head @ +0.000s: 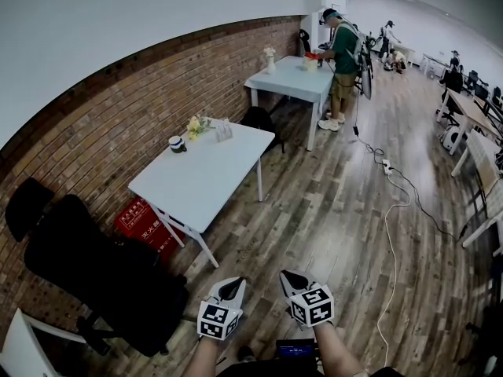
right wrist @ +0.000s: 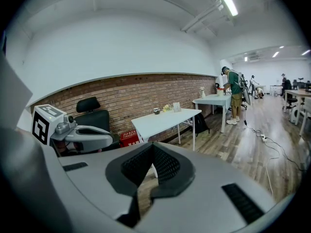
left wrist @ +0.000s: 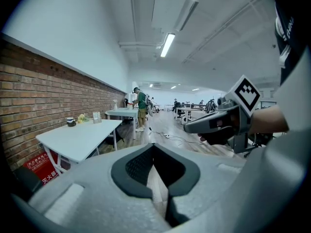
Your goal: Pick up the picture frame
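Picture frame (head: 224,130) upright on table (head: 196,187), left tongs (head: 233,285), right tongs (head: 291,279) closed, empty

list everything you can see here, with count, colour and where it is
white rectangular tables: 2, white, near and far, along the brick wall
small pale picture frame: 1, pale, near table's far end
yellow flower bunch: 1, yellow, beside the frame
dark mug with white band: 1, near table, wall side
white flower vase: 1, white, far table
red box with white print: 1, red, floor by the wall
black office chair: 1, black, lower left
person in green shirt: 1, at far table
white floor cable: 1, white, right
left gripper: 1, grey, shut, empty
right gripper: 1, grey, shut, empty
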Motion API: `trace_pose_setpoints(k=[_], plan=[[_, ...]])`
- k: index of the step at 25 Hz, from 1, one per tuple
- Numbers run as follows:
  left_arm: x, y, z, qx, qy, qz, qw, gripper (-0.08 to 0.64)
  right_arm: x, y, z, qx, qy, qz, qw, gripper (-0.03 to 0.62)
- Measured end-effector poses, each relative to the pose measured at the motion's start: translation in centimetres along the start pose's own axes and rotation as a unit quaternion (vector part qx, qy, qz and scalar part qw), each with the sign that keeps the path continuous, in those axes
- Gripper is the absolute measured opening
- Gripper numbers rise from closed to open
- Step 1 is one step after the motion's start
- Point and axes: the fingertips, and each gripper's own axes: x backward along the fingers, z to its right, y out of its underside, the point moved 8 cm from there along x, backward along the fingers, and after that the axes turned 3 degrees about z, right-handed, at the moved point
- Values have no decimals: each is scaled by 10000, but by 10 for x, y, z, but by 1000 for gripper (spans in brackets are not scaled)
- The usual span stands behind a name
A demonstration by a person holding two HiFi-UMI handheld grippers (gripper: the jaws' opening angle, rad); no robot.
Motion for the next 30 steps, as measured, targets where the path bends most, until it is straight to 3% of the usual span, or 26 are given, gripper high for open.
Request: trace_pose_setpoints(k=[21, 30], plan=[[-41, 4, 43, 199, -93, -132, 9997, 12, 19, 13, 62, -294, -101, -24, 9995, 9], [-72, 1, 35, 325, 7, -114, 9994, 12, 6, 13, 85, -385, -6, -76, 9992, 9]])
